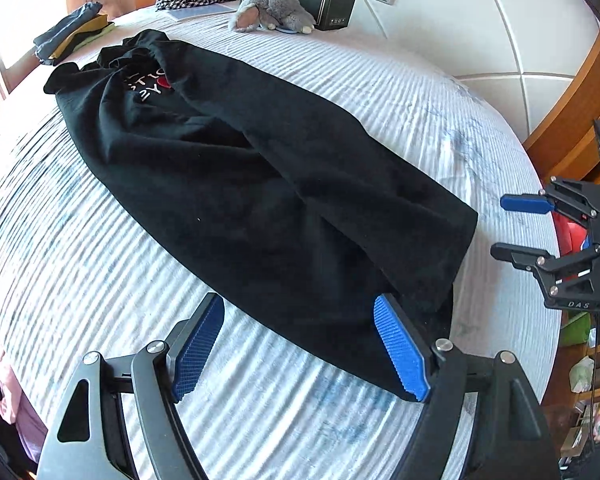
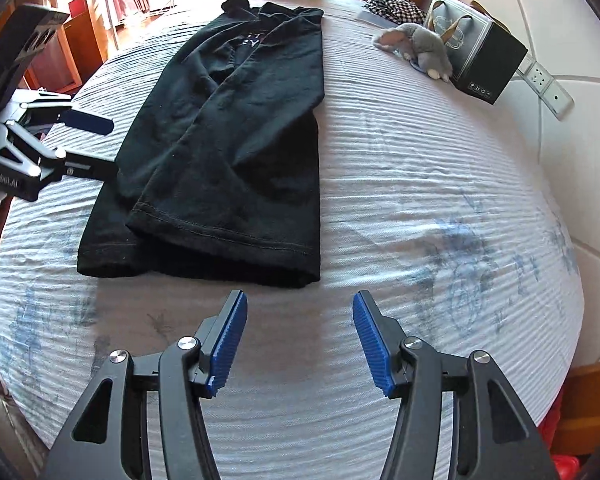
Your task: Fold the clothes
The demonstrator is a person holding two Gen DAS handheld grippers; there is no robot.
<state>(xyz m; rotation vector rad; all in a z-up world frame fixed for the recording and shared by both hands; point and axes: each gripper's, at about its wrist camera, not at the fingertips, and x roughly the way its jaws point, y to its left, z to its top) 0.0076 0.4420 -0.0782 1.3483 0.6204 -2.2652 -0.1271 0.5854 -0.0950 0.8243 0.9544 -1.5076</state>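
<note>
Black knit fabric, a shirt [image 2: 228, 128] folded lengthwise into a long strip, is lying on the ribbed, striped bed [image 2: 420, 184]. Both claws are tilting steeply downward. The left claw [image 1: 300, 350] is hanging open over the shirt's near hem, ridged blue pads apart, gripping nothing. The right claw [image 2: 300, 346] is hovering open just short of the hem, over bare sheet.

Black garment [image 2: 236, 128] with white lettering — white-and-blue striped bedsheet [image 2: 400, 184], grey plush toy [image 2: 420, 46], blue-padded tools.
</note>
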